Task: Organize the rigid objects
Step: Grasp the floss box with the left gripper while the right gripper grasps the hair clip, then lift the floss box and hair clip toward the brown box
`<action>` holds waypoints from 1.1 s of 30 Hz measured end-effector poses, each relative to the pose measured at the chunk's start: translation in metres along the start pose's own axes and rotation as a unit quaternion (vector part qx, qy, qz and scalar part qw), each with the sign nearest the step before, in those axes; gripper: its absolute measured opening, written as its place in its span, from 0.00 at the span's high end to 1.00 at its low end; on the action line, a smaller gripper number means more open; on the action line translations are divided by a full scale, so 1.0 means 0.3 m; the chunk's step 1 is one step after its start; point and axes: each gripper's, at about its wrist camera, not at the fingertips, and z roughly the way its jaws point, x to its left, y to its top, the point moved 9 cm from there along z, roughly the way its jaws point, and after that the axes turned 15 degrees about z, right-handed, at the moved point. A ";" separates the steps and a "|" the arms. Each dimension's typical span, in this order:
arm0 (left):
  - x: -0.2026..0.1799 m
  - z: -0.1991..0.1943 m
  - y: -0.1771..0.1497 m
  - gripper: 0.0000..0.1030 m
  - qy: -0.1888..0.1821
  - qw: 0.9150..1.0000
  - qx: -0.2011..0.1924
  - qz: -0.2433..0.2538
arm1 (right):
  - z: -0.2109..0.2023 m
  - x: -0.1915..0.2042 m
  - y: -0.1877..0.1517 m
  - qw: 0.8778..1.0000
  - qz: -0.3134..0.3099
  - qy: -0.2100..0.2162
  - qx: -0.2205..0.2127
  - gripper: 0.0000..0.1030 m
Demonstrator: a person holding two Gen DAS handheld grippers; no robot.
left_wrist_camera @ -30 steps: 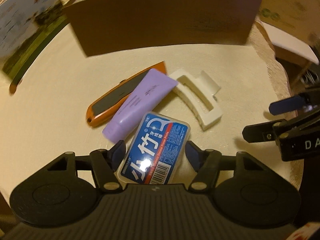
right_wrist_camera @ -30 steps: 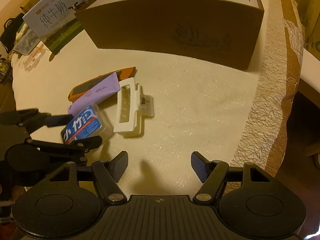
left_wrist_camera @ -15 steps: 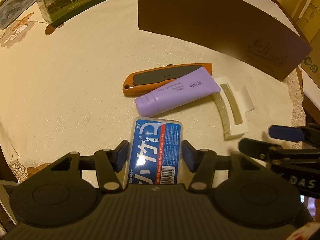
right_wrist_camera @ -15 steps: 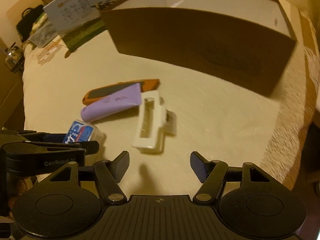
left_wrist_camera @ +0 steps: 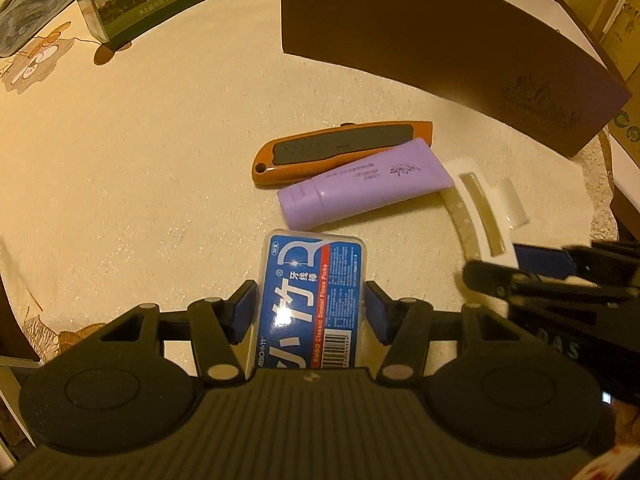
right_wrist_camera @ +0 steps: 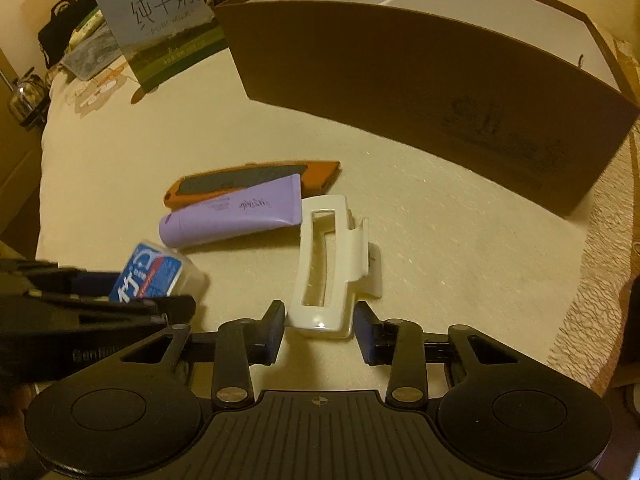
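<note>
My left gripper (left_wrist_camera: 311,312) is shut on a blue floss-pick box (left_wrist_camera: 312,292), pads against its long sides, low over the cream tablecloth. An orange utility knife (left_wrist_camera: 340,148) and a purple tube (left_wrist_camera: 364,188) lie side by side beyond it. A white hair clip (right_wrist_camera: 328,260) lies flat to the tube's right. My right gripper (right_wrist_camera: 320,332) is closing its jaws on the clip's near end, and both pads look to be touching its sides. In the right wrist view the left gripper (right_wrist_camera: 120,292) with the floss-pick box (right_wrist_camera: 156,272) sits at the left.
A large brown cardboard box (right_wrist_camera: 400,92), open on top with a white inside, stands behind the objects. A milk carton (right_wrist_camera: 168,20) stands at the back left. The table's patterned edge (right_wrist_camera: 592,300) drops off at the right. Bare tablecloth (left_wrist_camera: 140,160) lies left of the knife.
The right gripper came forward to the hair clip and its jaws narrowed around the clip's end. The left gripper rolled and still holds the floss-pick box.
</note>
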 end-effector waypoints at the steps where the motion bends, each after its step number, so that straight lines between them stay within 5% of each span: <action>1: -0.002 0.000 0.001 0.49 0.000 1.000 0.000 0.000 | -0.008 -0.006 -0.009 1.000 0.002 -0.001 0.002 0.67; 19: -0.085 -0.021 -0.074 0.49 -0.015 1.000 0.018 0.009 | -0.115 -0.076 -0.171 0.998 0.035 -0.026 0.038 0.66; 24: -0.086 -0.013 -0.072 0.49 -0.016 1.000 0.023 0.010 | -0.112 -0.087 -0.135 0.998 0.042 -0.039 0.014 0.42; 33: -0.097 0.006 -0.063 0.49 -0.009 0.999 0.027 0.024 | -0.078 -0.068 -0.097 0.999 0.007 -0.040 0.002 0.40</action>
